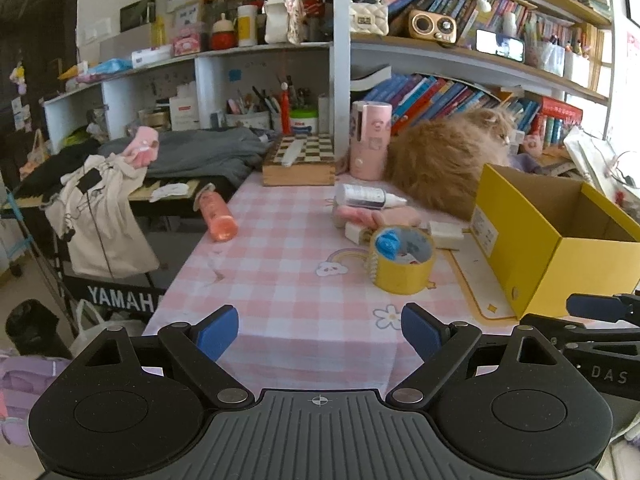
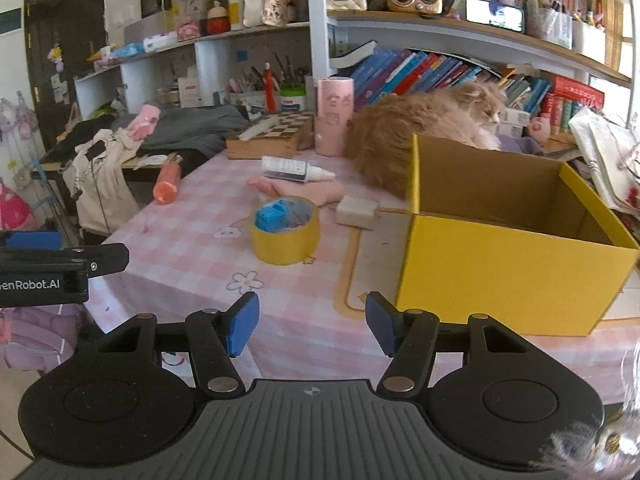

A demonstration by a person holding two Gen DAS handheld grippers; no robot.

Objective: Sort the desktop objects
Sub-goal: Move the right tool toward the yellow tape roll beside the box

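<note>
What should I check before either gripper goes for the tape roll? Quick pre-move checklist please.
1. Left gripper free: ok, fingers apart, nothing between them.
2. Right gripper free: ok, fingers apart, nothing held.
3. Tape roll reachable: ok, it stands on its flat side on the checked tablecloth, clear table in front. A blue object sits in its core, so a rim grip may be awkward.
4. Yellow box ready to receive: ok, open on top, no contents seen in the part visible.
5. Cat clear of the path: not ok, it lies right behind the box.
6. Grippers clear of each other: cannot tell, they are side by side and close.
</note>
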